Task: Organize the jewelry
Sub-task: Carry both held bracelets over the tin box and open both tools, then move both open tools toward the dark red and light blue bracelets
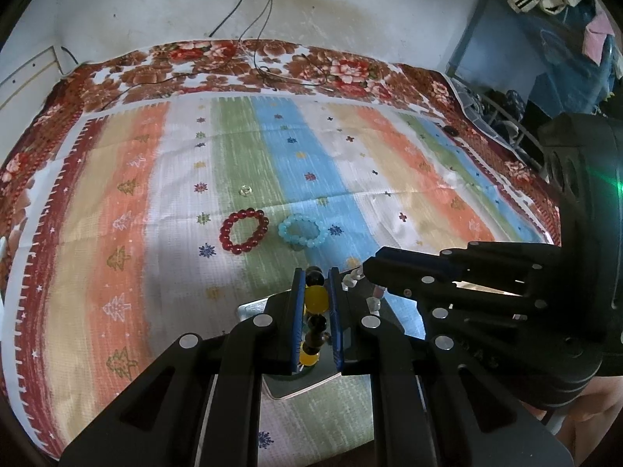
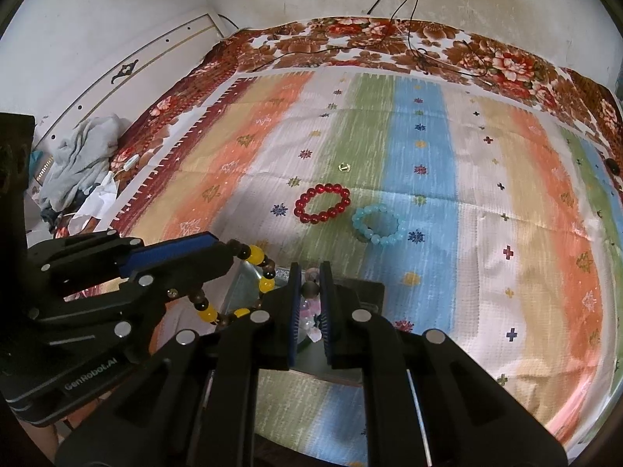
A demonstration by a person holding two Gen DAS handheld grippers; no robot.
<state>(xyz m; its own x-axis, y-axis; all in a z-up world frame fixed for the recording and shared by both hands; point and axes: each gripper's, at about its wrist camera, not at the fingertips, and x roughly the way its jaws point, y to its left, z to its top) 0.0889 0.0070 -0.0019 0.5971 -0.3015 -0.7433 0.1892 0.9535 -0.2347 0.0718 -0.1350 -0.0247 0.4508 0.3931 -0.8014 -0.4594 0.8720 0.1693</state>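
Striped bedspread (image 1: 117,202): red bracelet (image 1: 244,230), blue bracelet (image 1: 303,230) still loose, far. Left claw (image 1: 316,280) grips yellow-and-dark bracelet (image 1: 314,299); right claw (image 2: 310,290) pinches pale bracelet (image 2: 310,289) over box (image 2: 350,295).

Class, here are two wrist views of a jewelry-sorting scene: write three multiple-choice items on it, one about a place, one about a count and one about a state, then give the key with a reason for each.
1. Where does the red bracelet lie, in the right wrist view?
A. left of the light blue bracelet
B. inside it
C. on the wall

2. How many bracelets lie loose on the striped cloth?
A. none
B. two
C. five

3. What is the left gripper doing?
A. hanging wide open
B. resting flat on the cloth
C. shut on the yellow and dark bead bracelet

Key: 1 A, the two lie side by side, red on the left; 2 B, only red and blue lie free; 3 C, beads sit clamped between its pads.
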